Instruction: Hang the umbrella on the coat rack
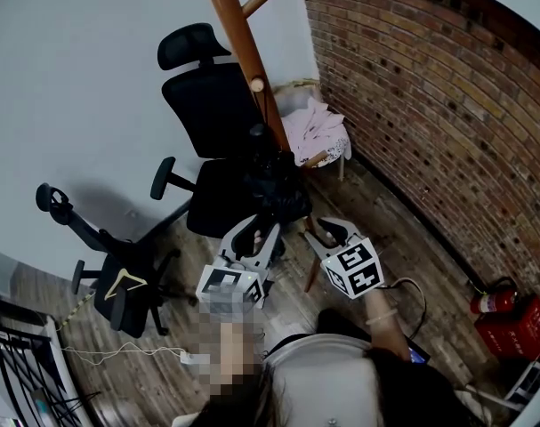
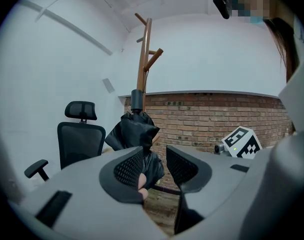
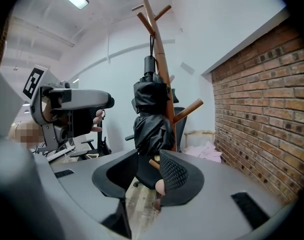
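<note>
A black folded cloth umbrella (image 3: 150, 114) hangs by its thin loop from a top peg of the tall brown wooden coat rack (image 3: 159, 39). The rack stands in the corner, by the red brick wall (image 1: 430, 105) and a black office chair (image 1: 212, 105). The left gripper (image 2: 154, 166) points at the low part of the umbrella. Its jaws are about half open and hold nothing. The right gripper (image 3: 149, 169) is just beside it. Its jaws are also half open and hold nothing.

Slightly glossy cloth umbrella (image 3: 150, 114), smooth varnished wood coat rack (image 1: 238, 38), rough matt brick wall (image 1: 430, 105), wood-plank floor (image 1: 376, 212)
</note>
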### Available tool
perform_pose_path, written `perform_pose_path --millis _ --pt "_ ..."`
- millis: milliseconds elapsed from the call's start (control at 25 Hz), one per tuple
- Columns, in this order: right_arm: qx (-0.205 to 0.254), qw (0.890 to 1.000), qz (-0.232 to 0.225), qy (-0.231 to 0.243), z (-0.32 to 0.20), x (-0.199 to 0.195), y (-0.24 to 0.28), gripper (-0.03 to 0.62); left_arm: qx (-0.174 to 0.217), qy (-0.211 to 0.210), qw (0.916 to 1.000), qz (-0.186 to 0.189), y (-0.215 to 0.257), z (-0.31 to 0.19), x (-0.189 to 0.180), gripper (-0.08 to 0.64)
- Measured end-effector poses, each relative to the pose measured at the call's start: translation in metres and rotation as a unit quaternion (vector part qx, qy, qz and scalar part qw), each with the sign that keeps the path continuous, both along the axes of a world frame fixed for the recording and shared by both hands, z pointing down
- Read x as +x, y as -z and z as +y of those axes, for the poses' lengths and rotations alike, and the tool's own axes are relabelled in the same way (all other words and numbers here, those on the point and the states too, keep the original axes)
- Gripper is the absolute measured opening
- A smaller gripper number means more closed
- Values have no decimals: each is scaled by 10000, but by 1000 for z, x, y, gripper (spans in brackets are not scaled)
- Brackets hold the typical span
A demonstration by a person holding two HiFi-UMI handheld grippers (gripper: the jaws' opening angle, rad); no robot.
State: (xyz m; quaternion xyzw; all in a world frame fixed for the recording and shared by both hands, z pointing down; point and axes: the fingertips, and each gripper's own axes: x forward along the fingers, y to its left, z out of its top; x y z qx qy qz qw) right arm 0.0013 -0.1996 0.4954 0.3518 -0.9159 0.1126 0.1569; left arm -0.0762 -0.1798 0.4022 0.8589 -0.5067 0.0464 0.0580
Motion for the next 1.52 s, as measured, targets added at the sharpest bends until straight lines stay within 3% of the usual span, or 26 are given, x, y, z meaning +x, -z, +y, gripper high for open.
perform_pose_path --millis 440,680,1520 --pt "-10 9992 -108 -376 21 -10 10 97 -97 -130 9998 81 0 29 -18 90" --pt "-84 9976 -397 -567 39 -17 19 74 -96 -111 9998 141 -1 49 -31 70" --pt "355 9955 -229 -851 131 -39 41 43 -24 -100 9996 266 -3 131 -59 9"
